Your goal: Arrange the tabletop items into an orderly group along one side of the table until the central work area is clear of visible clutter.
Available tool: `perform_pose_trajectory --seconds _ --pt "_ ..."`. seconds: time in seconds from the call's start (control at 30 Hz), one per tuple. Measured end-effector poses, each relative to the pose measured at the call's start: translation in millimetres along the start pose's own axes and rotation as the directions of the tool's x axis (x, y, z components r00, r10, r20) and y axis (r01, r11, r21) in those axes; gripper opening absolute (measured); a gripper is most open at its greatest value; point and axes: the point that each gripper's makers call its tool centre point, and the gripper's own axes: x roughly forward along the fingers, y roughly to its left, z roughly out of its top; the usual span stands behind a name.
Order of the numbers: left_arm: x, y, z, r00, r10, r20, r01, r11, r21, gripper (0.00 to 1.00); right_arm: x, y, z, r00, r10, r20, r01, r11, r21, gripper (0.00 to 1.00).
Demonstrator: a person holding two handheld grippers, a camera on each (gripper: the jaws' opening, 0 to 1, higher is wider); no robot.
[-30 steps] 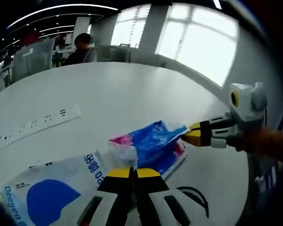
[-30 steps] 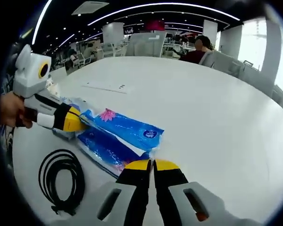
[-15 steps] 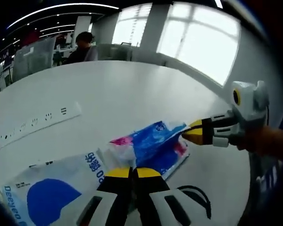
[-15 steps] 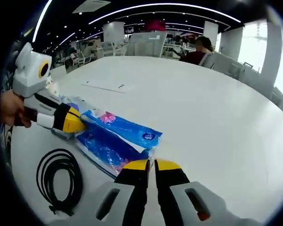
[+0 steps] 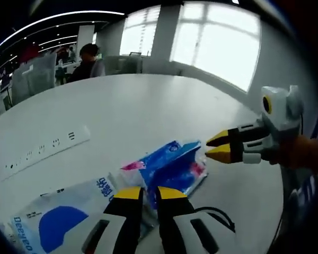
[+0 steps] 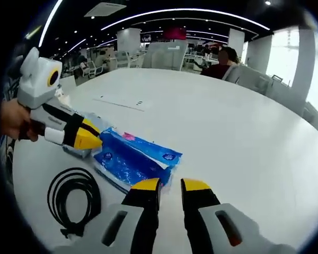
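Tissue packs [image 6: 133,160] in blue wrap lie flat near the desk [image 6: 244,137] edge closest to me, and I have just let go at both ends: my left gripper [image 5: 143,193] and right gripper [image 6: 171,184] now stand parted and empty, so the packs are set down. Left to right in the right gripper view lie a coiled black cable [image 6: 74,198], then the packs. A white-and-blue bag [image 5: 58,225] and power strip [image 5: 45,151] remain nearby, cluttering the desk.

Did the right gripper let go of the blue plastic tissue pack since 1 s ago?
Yes. The right gripper now has its jaws apart, clear of the blue plastic tissue pack, which lies flat on the white table.
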Motion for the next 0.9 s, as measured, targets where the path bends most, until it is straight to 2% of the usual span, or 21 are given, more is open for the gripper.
perform_pose_trajectory --seconds 0.17,0.27,0.37,0.47,0.57,0.6,0.9 --pt "-13 -4.2 3.5 1.000 -0.001 0.015 0.001 1.000 0.022 0.11 -15 8 11.8 0.999 0.002 0.045 -0.002 1.000 -0.007 0.25" --pt "-25 -3.4 3.8 1.000 0.006 0.026 -0.007 0.999 0.049 0.14 -21 18 13.8 0.998 0.010 0.057 -0.008 0.999 -0.031 0.28" --pt "-40 -5.9 3.9 0.999 0.007 0.037 -0.009 0.997 0.074 0.17 -26 24 16.1 0.998 0.016 0.067 -0.014 0.999 -0.038 0.29" --pt "-66 -4.0 -1.4 0.999 0.020 0.050 -0.025 0.994 0.107 0.20 -42 45 21.7 0.996 0.027 0.085 -0.024 0.999 -0.044 0.31" --pt "-87 4.6 -13.6 0.997 0.034 0.063 -0.041 0.993 0.108 0.23 -55 65 26.3 0.993 0.044 0.110 -0.041 0.999 -0.025 0.34" --pt "-96 4.7 -13.8 0.997 0.038 0.066 -0.045 0.993 0.107 0.24 -58 70 27.2 0.992 0.046 0.115 -0.043 0.999 -0.027 0.35" --pt "-165 24.4 -52.0 0.991 0.100 0.090 -0.107 0.991 0.075 0.29 -91 116 40.0 0.983 0.079 0.168 -0.070 0.996 -0.062 0.41"
